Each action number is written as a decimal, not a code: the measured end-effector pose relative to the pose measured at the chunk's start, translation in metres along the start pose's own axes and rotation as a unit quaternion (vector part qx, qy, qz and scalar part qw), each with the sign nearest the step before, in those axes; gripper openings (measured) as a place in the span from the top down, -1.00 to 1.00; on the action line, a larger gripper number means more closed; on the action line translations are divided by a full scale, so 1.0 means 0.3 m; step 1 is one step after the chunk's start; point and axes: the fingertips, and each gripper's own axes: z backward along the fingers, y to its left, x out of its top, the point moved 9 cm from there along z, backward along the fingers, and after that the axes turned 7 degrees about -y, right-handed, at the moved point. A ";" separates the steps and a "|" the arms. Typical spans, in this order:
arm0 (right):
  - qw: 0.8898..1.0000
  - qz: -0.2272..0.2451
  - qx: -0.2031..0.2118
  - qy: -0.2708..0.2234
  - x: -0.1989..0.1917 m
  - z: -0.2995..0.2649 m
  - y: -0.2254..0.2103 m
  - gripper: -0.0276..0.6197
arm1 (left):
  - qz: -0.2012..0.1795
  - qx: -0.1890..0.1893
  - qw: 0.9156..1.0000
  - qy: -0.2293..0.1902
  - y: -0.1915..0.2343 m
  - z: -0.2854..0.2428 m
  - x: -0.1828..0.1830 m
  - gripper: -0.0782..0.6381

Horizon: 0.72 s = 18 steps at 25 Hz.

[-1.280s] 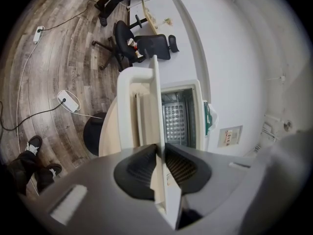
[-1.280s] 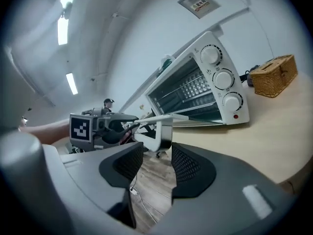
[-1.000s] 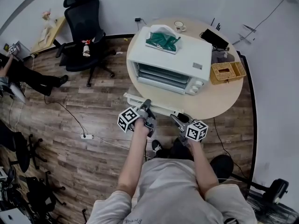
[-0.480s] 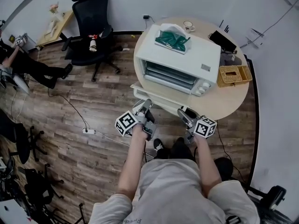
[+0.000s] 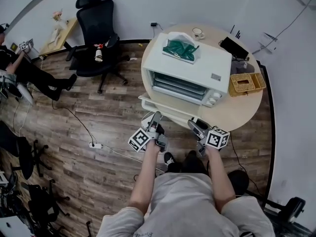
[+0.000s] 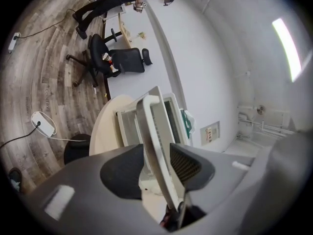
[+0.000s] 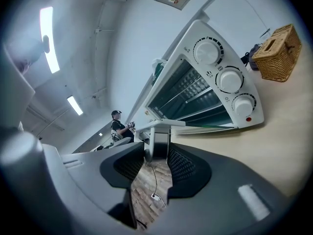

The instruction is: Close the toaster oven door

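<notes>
The right tool (image 7: pixel 157 160), its jaws just closing slightly, pinches the handle (image 7: pixel 159 135) to swing the oven door (image 5: pixel 168 108) up. The left tool (image 6: pixel 155 168), jaws just opening, stands spread around that handle.

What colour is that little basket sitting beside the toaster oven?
The basket is tan woven wicker, clearest in the right gripper view.
</notes>
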 end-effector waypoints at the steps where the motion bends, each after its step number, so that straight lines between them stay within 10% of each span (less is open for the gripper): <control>1: 1.000 0.000 -0.001 0.000 -0.001 0.000 0.001 0.46 | -0.004 -0.004 1.000 -0.012 0.018 -0.001 -0.001 0.28; 9: 1.000 -0.004 -0.008 -0.001 -0.002 -0.003 0.006 0.46 | 0.060 -0.116 0.990 -0.048 0.026 -0.077 -0.040 0.28; 18: 1.000 -0.007 -0.015 -0.001 -0.009 0.005 0.010 0.46 | 0.113 -0.145 0.981 -0.060 0.064 -0.107 -0.093 0.28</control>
